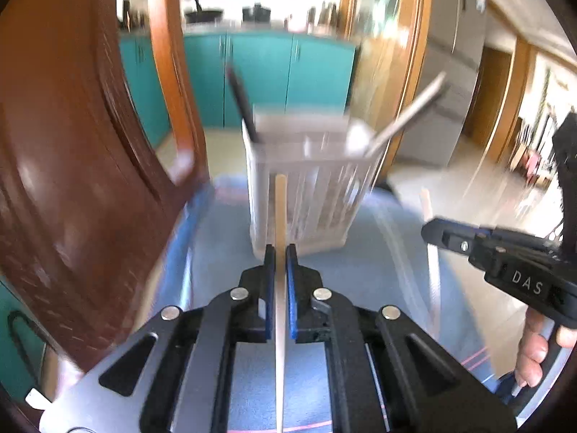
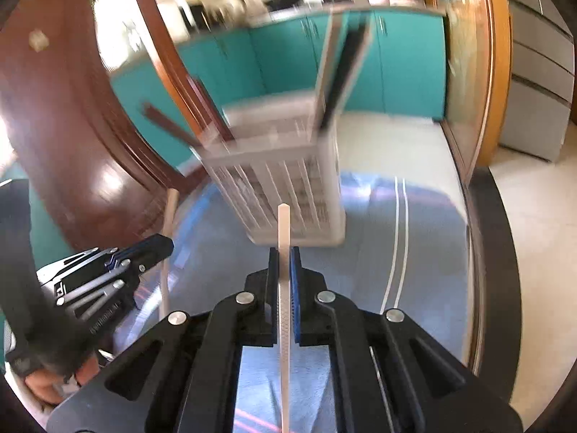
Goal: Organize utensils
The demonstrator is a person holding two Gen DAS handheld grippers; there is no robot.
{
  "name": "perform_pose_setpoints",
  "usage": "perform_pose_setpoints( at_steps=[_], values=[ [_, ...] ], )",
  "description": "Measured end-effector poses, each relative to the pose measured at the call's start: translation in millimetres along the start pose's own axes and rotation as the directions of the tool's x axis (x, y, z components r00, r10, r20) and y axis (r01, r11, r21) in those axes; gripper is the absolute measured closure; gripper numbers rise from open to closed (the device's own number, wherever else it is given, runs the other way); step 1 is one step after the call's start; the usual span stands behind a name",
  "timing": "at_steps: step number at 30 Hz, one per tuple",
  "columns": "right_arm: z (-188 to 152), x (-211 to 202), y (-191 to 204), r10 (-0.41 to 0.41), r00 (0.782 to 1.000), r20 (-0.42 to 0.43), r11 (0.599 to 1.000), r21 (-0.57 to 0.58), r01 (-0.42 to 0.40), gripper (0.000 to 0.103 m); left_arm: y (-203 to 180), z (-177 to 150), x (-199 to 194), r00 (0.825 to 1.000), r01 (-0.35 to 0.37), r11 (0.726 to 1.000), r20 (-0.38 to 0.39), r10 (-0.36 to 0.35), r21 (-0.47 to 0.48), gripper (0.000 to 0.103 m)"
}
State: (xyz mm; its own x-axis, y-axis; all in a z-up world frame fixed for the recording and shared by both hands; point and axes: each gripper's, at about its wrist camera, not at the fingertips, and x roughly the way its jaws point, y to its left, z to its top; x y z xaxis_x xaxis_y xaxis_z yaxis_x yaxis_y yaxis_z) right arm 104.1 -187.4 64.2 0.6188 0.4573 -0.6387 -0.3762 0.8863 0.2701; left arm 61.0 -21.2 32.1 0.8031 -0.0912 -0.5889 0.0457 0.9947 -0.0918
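Taking the white slatted basket on the blue-clothed bench as the landmark and working from its left: a dark utensil leans out of the basket's left corner, and a spoon-like metal piece leans out of its right, so the basket looks like the place where utensils are being gathered. Just in front of the basket, the left hand-held gripper is clenched on a pale wooden chopstick, which runs straight along its fingers with the tip aimed at the basket, probably so it can be slid in end first. To the right of it, the right hand-held gripper grasps a white chopstick the same way, also aimed at the basket's front wall. Motion blur smears the basket and its contents, so what exactly stands inside is hard to tell. Both chopsticks' rear ends are cut off by the lower picture edge.
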Motion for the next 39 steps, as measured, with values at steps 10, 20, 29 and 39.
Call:
perform_pose_setpoints(
  at_steps=[10, 20, 29, 39],
  values=[
    [66.9, -93.1, 15.4, 0.038, 0.959, 0.280, 0.999, -0.010, -0.036, 0.096, 19.9, 88.4, -106.0, 0.907, 0.113, 0.988, 0.417, -0.061, -0.102, 0.096],
    [120.4, -99.9, 18.3, 0.028, 0.923, 0.384, 0.999, -0.026, -0.020, 0.096, 43.9, 132.3, -44.1, 0.879, 0.078, 0.975, 0.475, 0.030, -0.207, 0.096],
    [128.7, -97.5, 7.2, -0.014, 0.839, 0.543, 0.999, 0.037, -0.008, 0.096, 36.0, 142.5, 3.3, 0.901, 0.038, 0.977, 0.429, 0.058, -0.212, 0.096],
    [116.0, -19.9, 23.3, -0.158, 0.882, 0.445, 0.980, -0.038, 0.194, 0.096, -1.5, 127.2, 52.9, 0.944, -0.098, 0.991, 0.308, 0.121, -0.089, 0.096]
  ],
)
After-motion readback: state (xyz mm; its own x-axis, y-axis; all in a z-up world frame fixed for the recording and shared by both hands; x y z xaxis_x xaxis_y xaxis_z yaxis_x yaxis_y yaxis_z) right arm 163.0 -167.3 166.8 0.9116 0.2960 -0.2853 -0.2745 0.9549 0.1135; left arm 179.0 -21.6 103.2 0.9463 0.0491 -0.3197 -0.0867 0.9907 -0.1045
